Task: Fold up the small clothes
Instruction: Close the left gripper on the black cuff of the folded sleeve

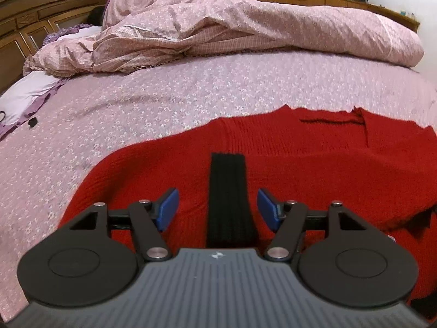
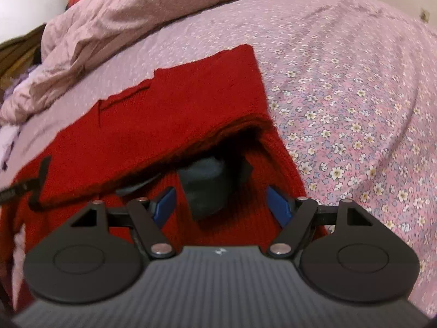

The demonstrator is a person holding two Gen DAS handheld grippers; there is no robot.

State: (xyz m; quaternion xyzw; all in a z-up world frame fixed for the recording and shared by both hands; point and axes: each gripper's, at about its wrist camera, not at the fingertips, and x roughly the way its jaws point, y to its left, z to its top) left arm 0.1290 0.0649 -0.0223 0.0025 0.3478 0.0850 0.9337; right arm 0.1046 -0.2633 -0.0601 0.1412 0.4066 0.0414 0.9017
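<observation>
A red knitted garment (image 1: 286, 147) lies partly folded on the flowered bed sheet (image 1: 164, 104). A black ribbed band (image 1: 229, 191) of it runs toward me between the blue pads of my left gripper (image 1: 217, 207), which stands open just above the knit, its pads clear of the band. In the right wrist view the same red garment (image 2: 169, 114) has a folded layer lying over its lower part. A dark grey-black piece (image 2: 203, 188) sticks out from under that fold. My right gripper (image 2: 220, 205) hangs open over it, pads apart on either side and not pressing.
A rumpled pink duvet (image 1: 245, 24) is heaped along the far side of the bed. A wooden headboard (image 1: 30, 13) and a lilac pillow (image 1: 24, 95) lie at the left. Flowered sheet (image 2: 355, 109) stretches to the right of the garment.
</observation>
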